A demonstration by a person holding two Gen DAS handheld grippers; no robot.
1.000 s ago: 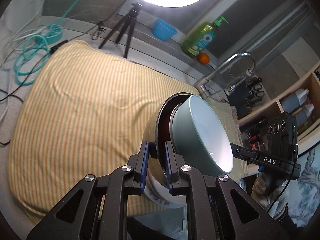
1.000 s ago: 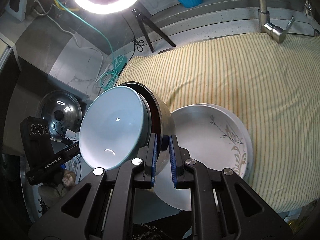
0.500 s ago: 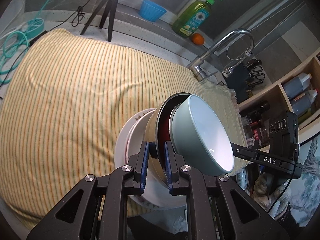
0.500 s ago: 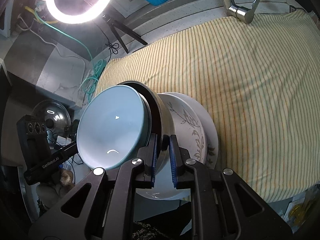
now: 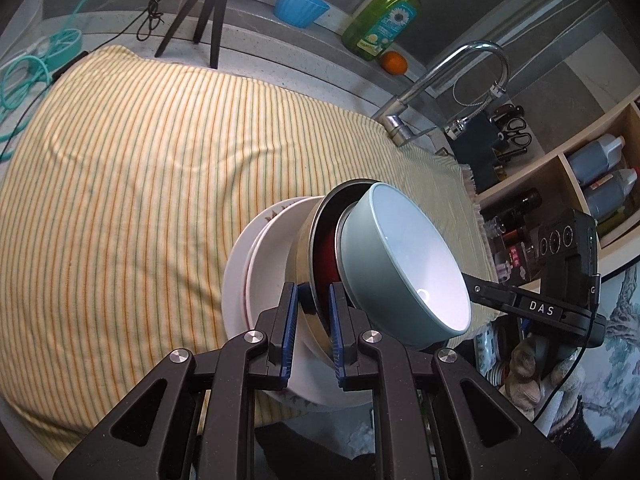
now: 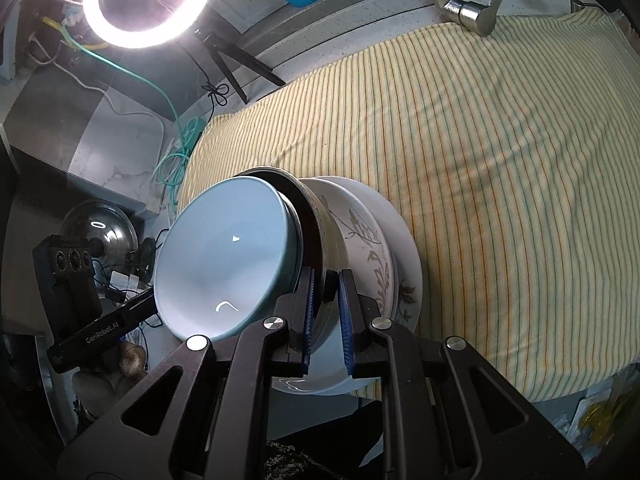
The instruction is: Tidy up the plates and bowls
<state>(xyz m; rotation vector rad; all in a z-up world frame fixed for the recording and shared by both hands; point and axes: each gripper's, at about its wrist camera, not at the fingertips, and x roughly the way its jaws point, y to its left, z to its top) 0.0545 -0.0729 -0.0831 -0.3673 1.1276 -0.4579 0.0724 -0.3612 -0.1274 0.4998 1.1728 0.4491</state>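
I have both grippers, left and right, clamped on the steel bowl rim, blue bowl nested inside; next, lower onto the floral plates at 1 o'clock.

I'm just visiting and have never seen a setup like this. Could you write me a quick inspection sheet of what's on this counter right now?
Surface: striped yellow cloth covering the counter.
Job's things: blue bowl nested in a steel bowl, both above stacked white plates.
Clutter: blue cup, green soap bottle, orange.
Grippers: left gripper and right gripper each clamp the steel bowl's rim.
Cables: teal cord coiled at the cloth's edge.
Surroundings: faucet, ring light on a tripod, shelf of bottles.
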